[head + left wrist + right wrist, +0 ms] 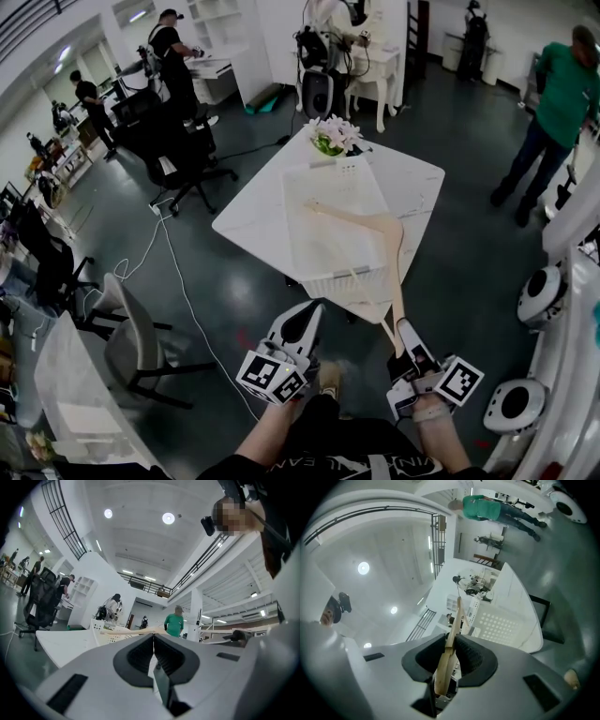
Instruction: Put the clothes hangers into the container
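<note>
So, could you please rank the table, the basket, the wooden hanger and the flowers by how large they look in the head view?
Largest to smallest:
1. table
2. basket
3. wooden hanger, long but thin
4. flowers, farthest from the camera, so their true size is unsure

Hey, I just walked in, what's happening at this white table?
A person is working with a handheld claw in each hand. The right claw is shut on one end of a wooden hanger, whose other arm reaches out over the white basket on the table. The left claw is shut and empty, held low, short of the table's near edge.
</note>
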`<state>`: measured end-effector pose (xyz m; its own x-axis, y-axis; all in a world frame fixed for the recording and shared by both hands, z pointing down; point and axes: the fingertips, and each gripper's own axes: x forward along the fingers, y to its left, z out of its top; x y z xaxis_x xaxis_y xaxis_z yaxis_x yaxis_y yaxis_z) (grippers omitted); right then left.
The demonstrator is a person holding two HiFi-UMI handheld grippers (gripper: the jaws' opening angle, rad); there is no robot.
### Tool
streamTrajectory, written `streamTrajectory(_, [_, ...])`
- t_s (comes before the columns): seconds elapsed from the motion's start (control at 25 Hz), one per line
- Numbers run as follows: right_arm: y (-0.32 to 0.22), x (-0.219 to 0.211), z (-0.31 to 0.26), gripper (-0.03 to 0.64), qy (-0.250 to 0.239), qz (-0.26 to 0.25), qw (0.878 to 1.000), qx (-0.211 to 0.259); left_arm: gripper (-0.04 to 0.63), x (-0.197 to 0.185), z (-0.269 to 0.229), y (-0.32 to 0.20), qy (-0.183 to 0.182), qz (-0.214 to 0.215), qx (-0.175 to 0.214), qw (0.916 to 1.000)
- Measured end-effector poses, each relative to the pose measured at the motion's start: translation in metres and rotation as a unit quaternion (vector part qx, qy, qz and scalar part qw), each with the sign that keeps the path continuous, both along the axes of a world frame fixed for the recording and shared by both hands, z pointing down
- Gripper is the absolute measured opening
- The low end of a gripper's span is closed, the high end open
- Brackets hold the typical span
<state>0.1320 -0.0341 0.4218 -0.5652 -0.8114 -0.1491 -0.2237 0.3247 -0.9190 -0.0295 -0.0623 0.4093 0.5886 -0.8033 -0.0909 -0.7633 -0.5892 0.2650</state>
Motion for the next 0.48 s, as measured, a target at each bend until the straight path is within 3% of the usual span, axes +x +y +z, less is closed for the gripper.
streamTrajectory(0.2, [-0.027,-0.013,-0.005,0.071,0.04,-0.004,0.999,-0.005,0.011,-0.007,-0.008,-0.027,-0.013,-0.006,0.008,0.9999])
streamTrajectory(0.48, [-0.058,-0.026,-0.015,0.071,0.076,-0.005,0.997,-0.014,0.011,-0.015,-0.016,-0.056,-0.004,0.001,0.003,1.0])
